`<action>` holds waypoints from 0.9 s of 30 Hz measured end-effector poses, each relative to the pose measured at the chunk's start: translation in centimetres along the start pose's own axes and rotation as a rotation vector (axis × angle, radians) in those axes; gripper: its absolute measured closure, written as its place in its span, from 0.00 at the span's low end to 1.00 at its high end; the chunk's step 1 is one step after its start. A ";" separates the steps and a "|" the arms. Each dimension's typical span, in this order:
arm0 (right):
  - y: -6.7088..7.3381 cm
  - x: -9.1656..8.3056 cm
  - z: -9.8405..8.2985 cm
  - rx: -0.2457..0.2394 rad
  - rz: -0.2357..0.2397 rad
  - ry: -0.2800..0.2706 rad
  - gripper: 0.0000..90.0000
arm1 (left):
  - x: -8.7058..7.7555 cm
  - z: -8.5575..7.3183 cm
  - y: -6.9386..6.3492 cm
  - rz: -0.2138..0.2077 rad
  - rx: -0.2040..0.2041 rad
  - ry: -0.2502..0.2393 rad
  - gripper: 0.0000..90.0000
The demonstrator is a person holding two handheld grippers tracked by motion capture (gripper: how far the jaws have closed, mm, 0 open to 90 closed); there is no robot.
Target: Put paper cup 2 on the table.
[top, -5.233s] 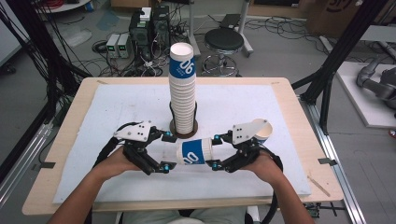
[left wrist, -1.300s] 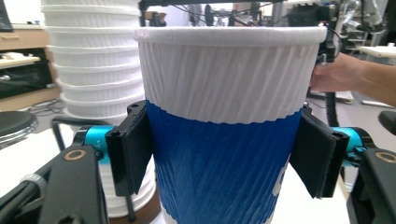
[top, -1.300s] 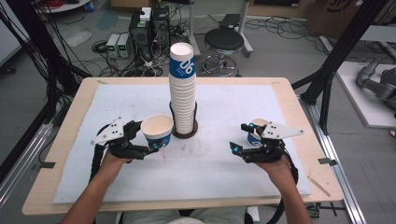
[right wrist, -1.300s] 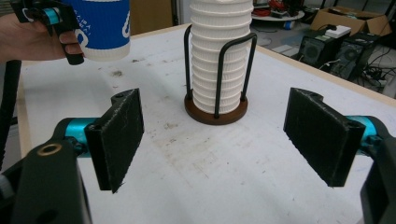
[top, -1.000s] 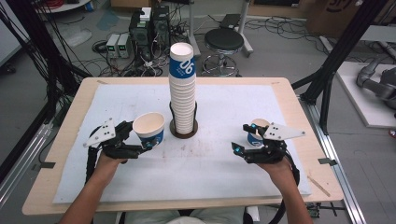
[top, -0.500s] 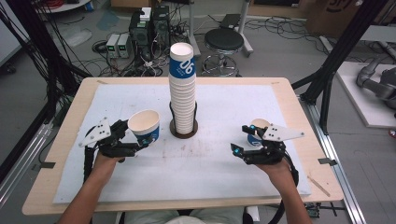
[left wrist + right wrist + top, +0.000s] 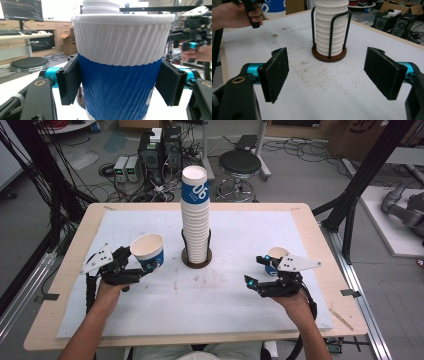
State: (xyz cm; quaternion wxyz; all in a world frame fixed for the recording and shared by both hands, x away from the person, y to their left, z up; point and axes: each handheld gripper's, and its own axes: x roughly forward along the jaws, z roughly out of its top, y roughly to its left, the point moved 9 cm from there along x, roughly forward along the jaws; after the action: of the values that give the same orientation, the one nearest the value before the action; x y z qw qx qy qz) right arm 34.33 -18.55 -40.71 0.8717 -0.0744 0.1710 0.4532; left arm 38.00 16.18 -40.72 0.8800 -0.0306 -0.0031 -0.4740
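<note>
Your left hand-held gripper [image 7: 134, 268] has its two black pads closed on the blue lower part of a ribbed paper cup [image 7: 117, 67], and it holds the cup upright, lifted above the white mat [image 7: 210, 295] at the left side of the table [image 7: 300, 212]. The cup is white at the top band and blue below, the same kind as the tall stack of cups [image 7: 195, 215] that stands in the wire cup holder [image 7: 196, 256] at the middle of the mat.

Your right hand-held gripper [image 7: 327, 72] is wide open with nothing between the pads; it hovers low at the right side and faces the holder. Just behind it, in the high view, a second small cup [image 7: 274, 261] seems to stand on the mat, partly hidden.

I judge that the step in hand is to carry the single cup away from the stack for placing. The next move asks you to lower it straight on a free place of the mat, keep it upright, and open the pads only when the bottom sits flat.
</note>
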 end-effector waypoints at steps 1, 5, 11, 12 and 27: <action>0.1 0.0 0.0 -0.003 0.002 -0.001 0.23 | 0.0 -0.2 0.2 0.006 0.002 0.007 0.32; 0.2 0.0 0.0 -0.005 0.006 0.003 0.23 | 0.1 -0.8 1.3 0.038 -0.006 0.025 0.32; 0.2 0.3 -0.1 -0.010 0.008 0.007 0.23 | 0.7 -2.4 2.7 0.070 -0.010 0.084 0.32; 0.3 0.3 -0.1 -0.007 0.012 0.009 0.23 | 0.8 -2.7 2.9 0.079 -0.010 0.095 0.32; 0.5 0.6 -0.3 0.001 0.024 0.022 0.23 | 1.0 -6.6 6.0 0.244 -0.026 0.340 0.32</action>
State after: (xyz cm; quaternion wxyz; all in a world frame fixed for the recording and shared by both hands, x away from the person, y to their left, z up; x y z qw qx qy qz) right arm 34.13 -17.89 -41.22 0.8644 -0.0771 0.1816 0.4625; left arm 43.40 18.22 -47.56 0.9182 0.0384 0.1553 -0.3624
